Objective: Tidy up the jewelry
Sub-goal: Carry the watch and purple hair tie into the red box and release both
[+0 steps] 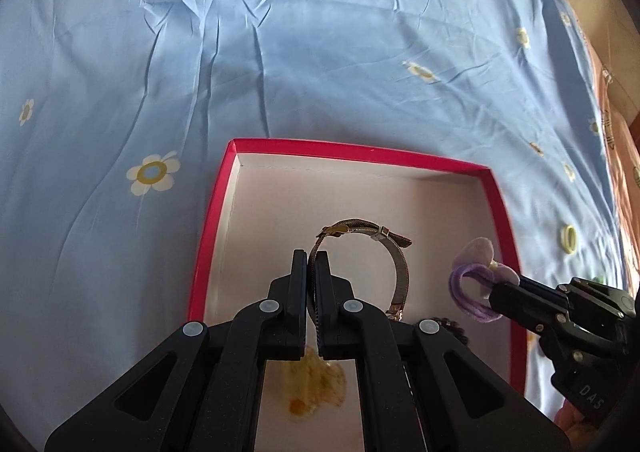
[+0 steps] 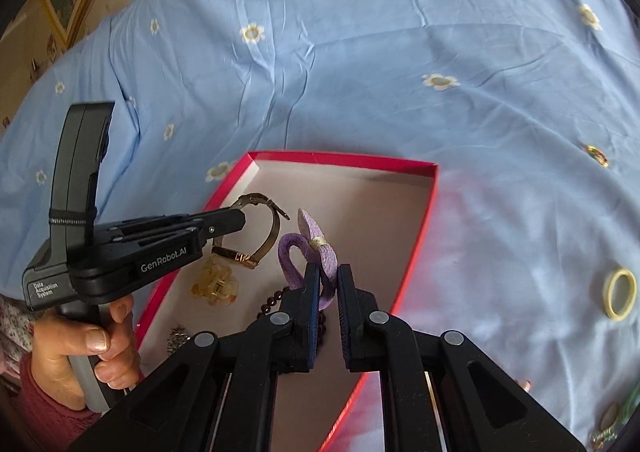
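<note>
A red box (image 1: pixel 208 228) (image 2: pixel 420 236) with a pale inside lies on the blue flowered sheet. My left gripper (image 1: pixel 311 258) (image 2: pixel 240 221) is shut on the mesh band of a gold watch (image 1: pixel 400 264) (image 2: pixel 270 234), held over the box. My right gripper (image 2: pixel 329 272) (image 1: pixel 500 292) is shut on a purple hair tie with a bow (image 2: pixel 316 248) (image 1: pixel 472 280), above the box's right part. A yellow hair clip (image 1: pixel 316 380) (image 2: pixel 216 284), dark beads (image 2: pixel 276 300) (image 1: pixel 452 326) and a small silvery piece (image 2: pixel 178 336) lie inside the box.
On the sheet right of the box lie a yellow ring (image 2: pixel 620 292) (image 1: pixel 570 238), a small colourful ring (image 2: pixel 598 154) and green and gold pieces (image 2: pixel 612 424) at the lower right. A hand (image 2: pixel 92 344) in a red sleeve holds the left gripper. A framed wall stands beyond the bed.
</note>
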